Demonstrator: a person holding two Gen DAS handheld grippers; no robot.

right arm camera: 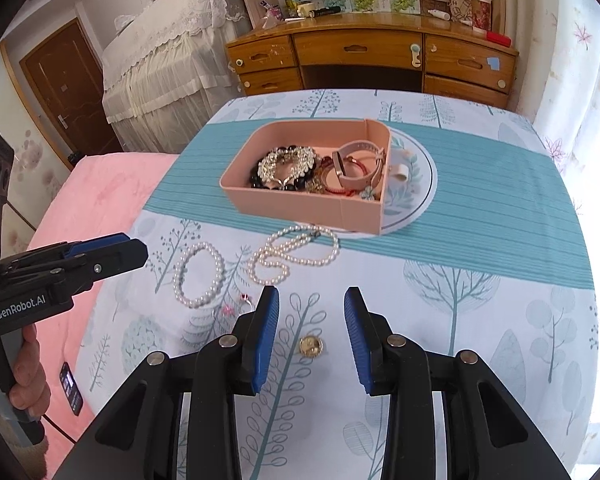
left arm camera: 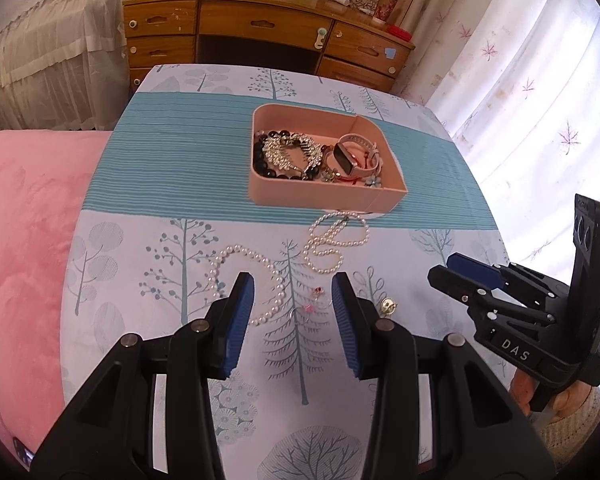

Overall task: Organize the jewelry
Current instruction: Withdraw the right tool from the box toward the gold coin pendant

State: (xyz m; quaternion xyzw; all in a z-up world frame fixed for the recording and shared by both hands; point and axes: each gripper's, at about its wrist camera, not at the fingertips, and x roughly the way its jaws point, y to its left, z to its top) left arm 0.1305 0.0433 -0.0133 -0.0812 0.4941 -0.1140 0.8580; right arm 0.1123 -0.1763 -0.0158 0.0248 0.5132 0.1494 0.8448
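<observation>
Bare printed tablecloth (right arm camera: 480,300) right of the right gripper (right arm camera: 311,300), pink tray (right arm camera: 300,208) of jewelry ahead, left gripper (left arm camera: 293,285) part-open, empty, above pearl bracelet (left arm camera: 276,280), right gripper part-open, empty, gold ring (right arm camera: 311,346) below its jaws, pearl necklace (right arm camera: 296,254) ahead.

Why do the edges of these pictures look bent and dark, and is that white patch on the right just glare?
Left wrist view: the fisheye lens bows the table edges and leaves black corners; daylight through the curtain washes it out. Right wrist view: same bending; its right edge blows out white, while the pink box and pearl necklace stay sharp, with soft shadows.
</observation>
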